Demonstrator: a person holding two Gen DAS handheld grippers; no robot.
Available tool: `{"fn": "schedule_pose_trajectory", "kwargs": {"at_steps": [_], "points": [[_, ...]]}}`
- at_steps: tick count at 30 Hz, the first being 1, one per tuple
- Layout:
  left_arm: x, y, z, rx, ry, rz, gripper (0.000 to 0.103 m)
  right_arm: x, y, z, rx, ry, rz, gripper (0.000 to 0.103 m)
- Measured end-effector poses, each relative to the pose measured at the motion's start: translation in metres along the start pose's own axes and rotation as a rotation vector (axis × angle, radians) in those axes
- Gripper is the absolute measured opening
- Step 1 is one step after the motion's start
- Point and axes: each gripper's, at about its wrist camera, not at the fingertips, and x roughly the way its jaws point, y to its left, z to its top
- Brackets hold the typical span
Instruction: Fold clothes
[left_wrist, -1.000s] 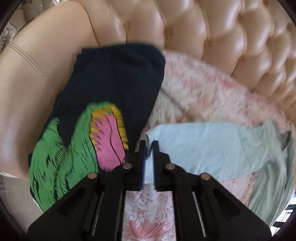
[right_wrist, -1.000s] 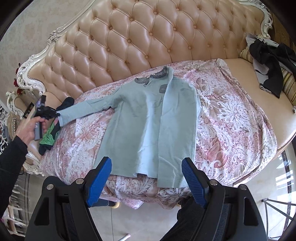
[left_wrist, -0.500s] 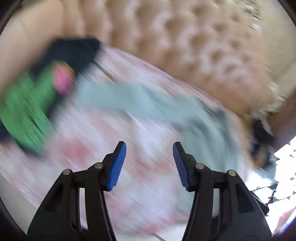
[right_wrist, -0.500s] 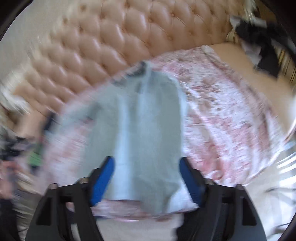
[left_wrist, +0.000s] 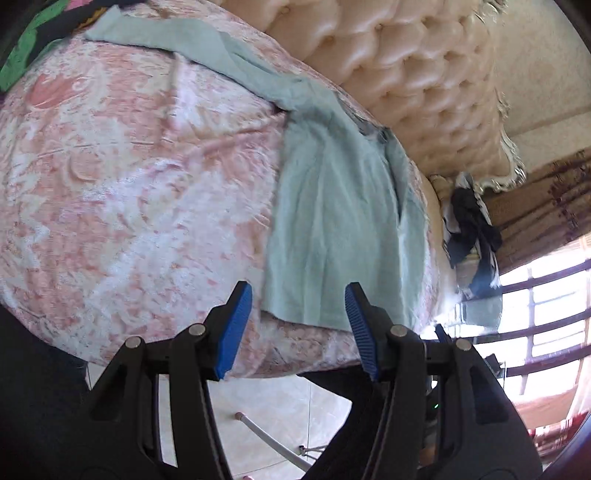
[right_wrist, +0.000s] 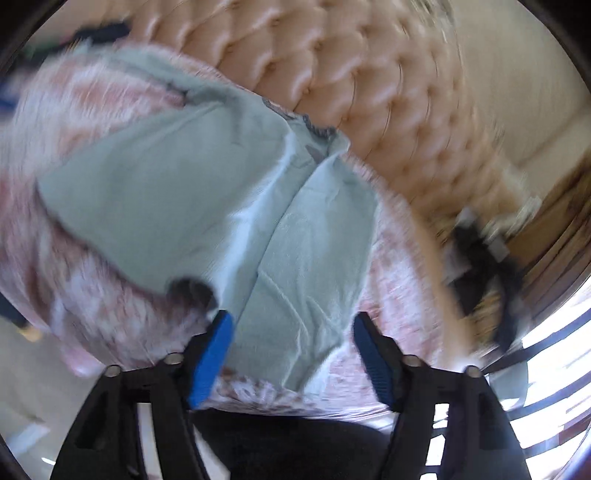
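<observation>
Left wrist view: the left gripper (left_wrist: 297, 325) hangs over the front edge of the sofa, its blue pads (left_wrist: 232, 328) spread apart with nothing pinched between them – released. Beyond the fingertips lies the pale green shirt (left_wrist: 332, 221), spread flat on the pink floral cover (left_wrist: 129, 177) that drapes the seat. Its hem sits just past the pads, near the cover's front edge, and one long sleeve (left_wrist: 207, 44) stretches away toward the top left, where a dark garment with a green print (left_wrist: 26, 48) rests at the cover's far corner. The tufted leather backrest (left_wrist: 406, 92) runs behind the shirt's collar, and a heap of dark clothes (left_wrist: 472, 225) lies at the far end of the sofa by the window.

Right wrist view – blurred by motion: the right gripper (right_wrist: 291, 354) points down at the same shirt (right_wrist: 207, 192), its jaws opening. The shirt's lower right part lies between the pads in the picture, yet they do not press on it, so nothing is gripped. One side of the shirt is folded over the body, with a lengthwise crease running from collar to hem
</observation>
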Motion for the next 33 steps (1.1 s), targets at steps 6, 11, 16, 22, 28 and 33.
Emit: {"fn": "schedule_pose_trajectory", "kwargs": {"at_steps": [6,11,16,22,28,33], "points": [[0.003,0.011,0.004,-0.041,-0.004,0.018,0.056,0.002,0.034,-0.014,-0.202,-0.024,-0.124,0.076],[0.004,0.018,0.004,-0.056,-0.002,0.026,0.056,0.001,0.025,-0.013,-0.219,-0.040,-0.240,0.075],[0.005,0.019,0.004,-0.060,0.005,0.027,0.056,0.001,0.045,-0.016,-0.287,-0.050,-0.168,0.075],[0.009,0.026,0.003,-0.091,0.015,0.033,0.056,0.021,0.037,-0.017,-0.282,0.023,-0.163,0.046],[0.012,0.031,0.000,-0.107,0.032,0.039,0.056,0.020,0.034,-0.021,-0.264,0.031,-0.198,0.023],[0.012,0.032,-0.001,-0.108,0.039,0.041,0.056,0.009,0.013,-0.015,-0.183,0.008,-0.149,0.009]]}}
